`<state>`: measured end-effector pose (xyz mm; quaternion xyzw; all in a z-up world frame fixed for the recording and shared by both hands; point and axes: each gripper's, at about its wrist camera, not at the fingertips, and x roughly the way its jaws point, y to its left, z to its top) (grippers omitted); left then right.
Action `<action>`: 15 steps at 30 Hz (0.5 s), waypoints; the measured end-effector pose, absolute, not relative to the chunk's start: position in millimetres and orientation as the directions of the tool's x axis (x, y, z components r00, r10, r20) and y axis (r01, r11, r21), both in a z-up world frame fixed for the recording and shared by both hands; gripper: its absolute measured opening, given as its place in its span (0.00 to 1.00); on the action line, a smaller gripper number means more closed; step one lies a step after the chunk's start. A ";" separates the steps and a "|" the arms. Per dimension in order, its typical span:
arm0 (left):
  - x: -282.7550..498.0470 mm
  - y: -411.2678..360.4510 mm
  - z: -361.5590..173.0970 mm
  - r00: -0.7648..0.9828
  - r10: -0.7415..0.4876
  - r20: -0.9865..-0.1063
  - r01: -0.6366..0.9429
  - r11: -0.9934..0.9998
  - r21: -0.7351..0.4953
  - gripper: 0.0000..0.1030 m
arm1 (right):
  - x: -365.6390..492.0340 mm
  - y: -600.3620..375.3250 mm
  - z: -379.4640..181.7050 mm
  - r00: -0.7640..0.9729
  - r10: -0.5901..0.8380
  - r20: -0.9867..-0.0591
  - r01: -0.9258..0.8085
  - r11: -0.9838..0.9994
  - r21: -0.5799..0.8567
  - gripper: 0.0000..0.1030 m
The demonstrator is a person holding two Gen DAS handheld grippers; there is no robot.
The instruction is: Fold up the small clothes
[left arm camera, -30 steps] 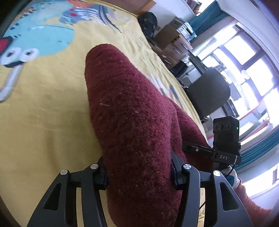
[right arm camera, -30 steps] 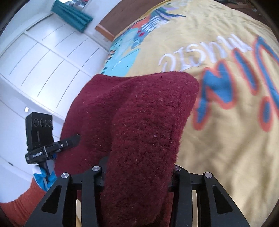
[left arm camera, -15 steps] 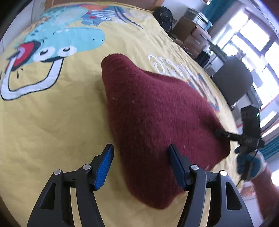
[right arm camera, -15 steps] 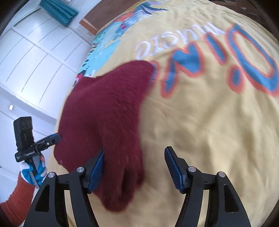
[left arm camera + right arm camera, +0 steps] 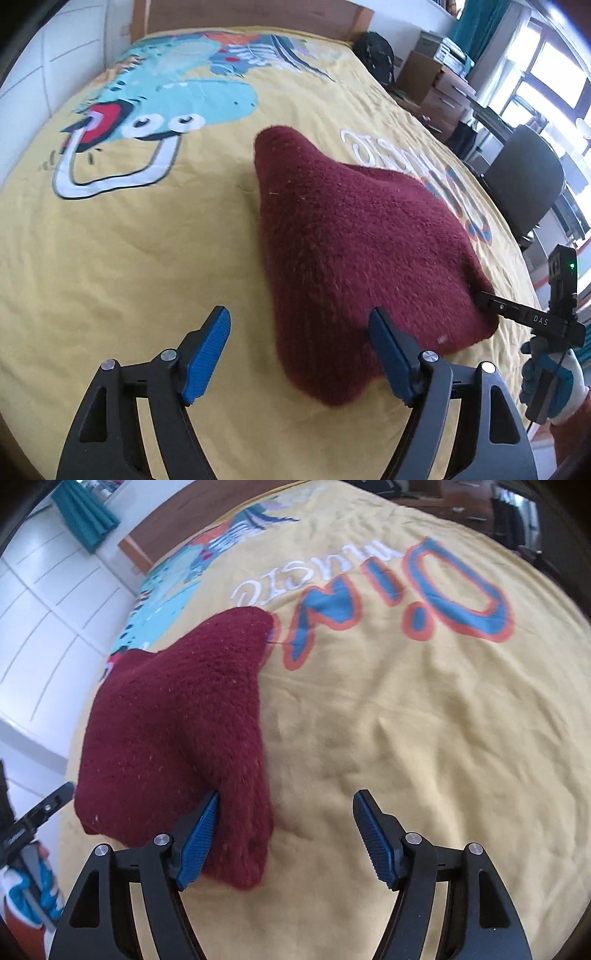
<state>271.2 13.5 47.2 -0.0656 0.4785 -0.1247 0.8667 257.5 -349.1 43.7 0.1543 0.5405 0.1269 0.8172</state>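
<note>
A dark red knitted garment (image 5: 354, 243) lies folded on the yellow printed bedspread (image 5: 129, 240); it also shows in the right wrist view (image 5: 177, 716). My left gripper (image 5: 301, 354) is open and empty, its right finger beside the garment's near corner. My right gripper (image 5: 286, 834) is open and empty, its left finger against the garment's near right corner. The right gripper also shows at the garment's far edge in the left wrist view (image 5: 517, 314).
The bedspread carries a dinosaur print (image 5: 155, 110) and large letters (image 5: 406, 590). A wooden headboard (image 5: 251, 18) stands at the far end. A dark office chair (image 5: 524, 184) and cardboard boxes (image 5: 436, 77) stand beside the bed. White cupboards (image 5: 44, 602) line the other side.
Both grippers were shut on the garment and held it up a second ago. They opened, the garment dropped flat onto the bedspread, and both grippers have pulled back a little.
</note>
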 end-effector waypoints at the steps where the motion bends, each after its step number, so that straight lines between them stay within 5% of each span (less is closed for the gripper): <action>1: 263.4 15.0 50.1 0.524 -0.269 -0.808 0.139 0.963 -0.230 0.71 | 251.7 -348.9 48.2 0.390 0.356 -0.849 -0.033 0.927 0.374 0.73; 15: 164.2 20.2 82.4 0.601 -0.115 -0.791 0.023 0.992 -0.127 0.74 | 153.7 -343.0 76.8 0.437 0.292 -0.851 -0.023 0.949 0.314 0.73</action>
